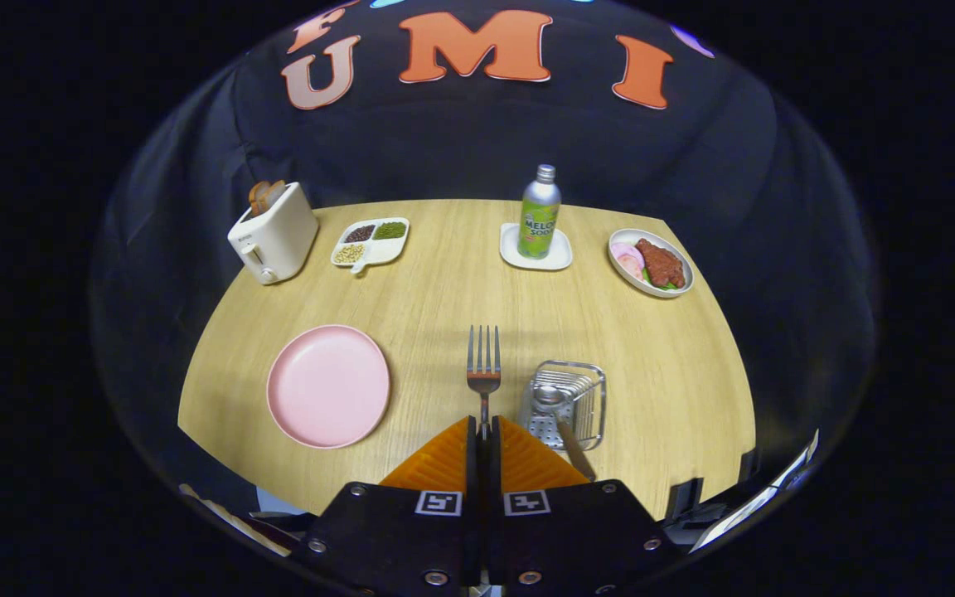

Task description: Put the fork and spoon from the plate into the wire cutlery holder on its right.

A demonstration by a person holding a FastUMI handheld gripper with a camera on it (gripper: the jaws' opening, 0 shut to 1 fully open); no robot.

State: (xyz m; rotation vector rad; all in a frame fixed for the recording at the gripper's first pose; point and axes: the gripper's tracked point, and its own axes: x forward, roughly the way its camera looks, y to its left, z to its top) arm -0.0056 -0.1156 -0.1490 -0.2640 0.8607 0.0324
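Closed together, the fingers of the hand-held gripper [483,435] pinch the handle of the fork [483,369], which sticks out ahead of them with tines pointing toward the far edge of the bench [444,290]; most of the handle is hidden between the fingers. Just right of the fork stands the wire cutlery holder [564,404], near the bench's front edge, with the spoon [560,410] already leaning inside it. Left of the fork sits the pink plate [328,385], bare. Along the far edge stand a toaster [273,234] with bread, a divided dish [370,241] of beans, a bottle [539,213] on a coaster [536,249], and a bowl of food [651,262].
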